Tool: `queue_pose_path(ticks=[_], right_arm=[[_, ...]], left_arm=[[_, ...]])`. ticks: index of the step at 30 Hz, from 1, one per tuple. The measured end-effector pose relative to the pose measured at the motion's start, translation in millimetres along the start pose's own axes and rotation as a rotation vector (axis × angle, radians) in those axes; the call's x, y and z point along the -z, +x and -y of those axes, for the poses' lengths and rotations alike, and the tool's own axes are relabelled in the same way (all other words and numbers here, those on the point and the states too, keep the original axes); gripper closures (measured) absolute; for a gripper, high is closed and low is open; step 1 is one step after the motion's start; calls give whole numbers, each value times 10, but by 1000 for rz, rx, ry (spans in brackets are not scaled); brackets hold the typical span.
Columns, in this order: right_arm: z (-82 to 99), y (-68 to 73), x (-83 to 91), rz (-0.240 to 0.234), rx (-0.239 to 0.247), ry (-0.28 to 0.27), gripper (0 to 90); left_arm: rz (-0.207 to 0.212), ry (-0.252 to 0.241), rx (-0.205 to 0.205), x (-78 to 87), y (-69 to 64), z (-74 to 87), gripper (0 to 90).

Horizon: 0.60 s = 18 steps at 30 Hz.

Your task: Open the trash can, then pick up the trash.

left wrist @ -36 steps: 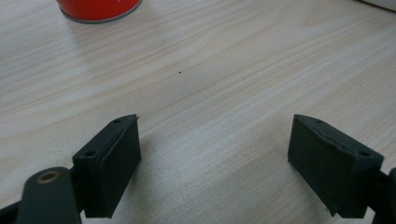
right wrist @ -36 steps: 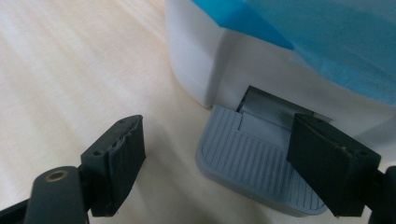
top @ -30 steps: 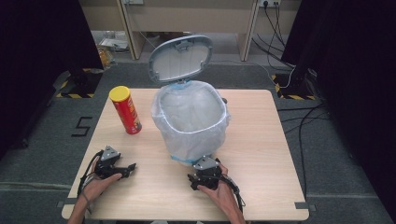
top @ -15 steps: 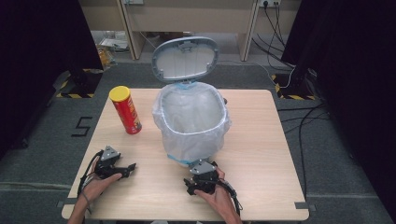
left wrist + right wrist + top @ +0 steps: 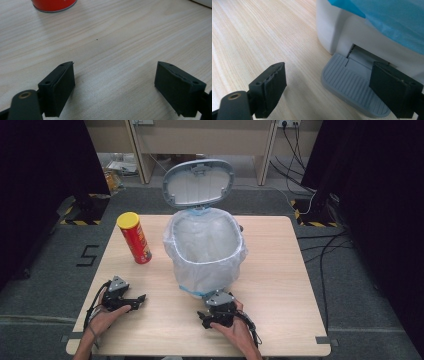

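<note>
Pedal bin [image 5: 205, 251] stood at mid-table, toward the far edge, lid [image 5: 199, 182] raised and tilted back, pale liner bag [image 5: 186, 254] draped over the rim and down the sides. Right gripper [image 5: 212, 312] sat low on the table [image 5: 280, 270] at the bin's near side, held in the person's right hand [image 5: 231, 325]. In the right gripper view its 2 jaws stood wide apart, nothing between them but bare wood and the grey ribbed foot pedal [image 5: 352, 87]; the right-hand jaw hovered over the pedal's edge, contact could not be judged. Blue liner hem [image 5: 387, 22] hung above the white bin wall [image 5: 334, 32]. Left gripper [image 5: 131, 299] rested near the table's front-left corner, well apart from the bin, in the left hand [image 5: 107, 315]. Its jaws also stood wide apart over bare tabletop. Red snack can [image 5: 134, 237] with yellow lid stood upright left of the bin, its base [image 5: 53, 5] visible at the top of the left gripper view.
</note>
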State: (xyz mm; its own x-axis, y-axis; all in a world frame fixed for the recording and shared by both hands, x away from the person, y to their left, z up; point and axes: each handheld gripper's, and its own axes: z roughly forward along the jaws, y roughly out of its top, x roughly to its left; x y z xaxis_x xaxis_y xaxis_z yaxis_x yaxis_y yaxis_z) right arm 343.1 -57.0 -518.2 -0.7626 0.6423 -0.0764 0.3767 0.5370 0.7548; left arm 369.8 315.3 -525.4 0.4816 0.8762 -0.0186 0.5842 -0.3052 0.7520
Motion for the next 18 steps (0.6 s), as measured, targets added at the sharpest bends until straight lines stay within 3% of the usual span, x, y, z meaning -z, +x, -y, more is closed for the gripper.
queue_pose_path(ticks=[12,18], right_arm=[[1,-2,1,-2,4,2,143],[-2,4,-1,1,9,5,143]], left_arm=[[1,0,1,0,0,-1,156],[21,-3,-3,-4,25,-9,161]])
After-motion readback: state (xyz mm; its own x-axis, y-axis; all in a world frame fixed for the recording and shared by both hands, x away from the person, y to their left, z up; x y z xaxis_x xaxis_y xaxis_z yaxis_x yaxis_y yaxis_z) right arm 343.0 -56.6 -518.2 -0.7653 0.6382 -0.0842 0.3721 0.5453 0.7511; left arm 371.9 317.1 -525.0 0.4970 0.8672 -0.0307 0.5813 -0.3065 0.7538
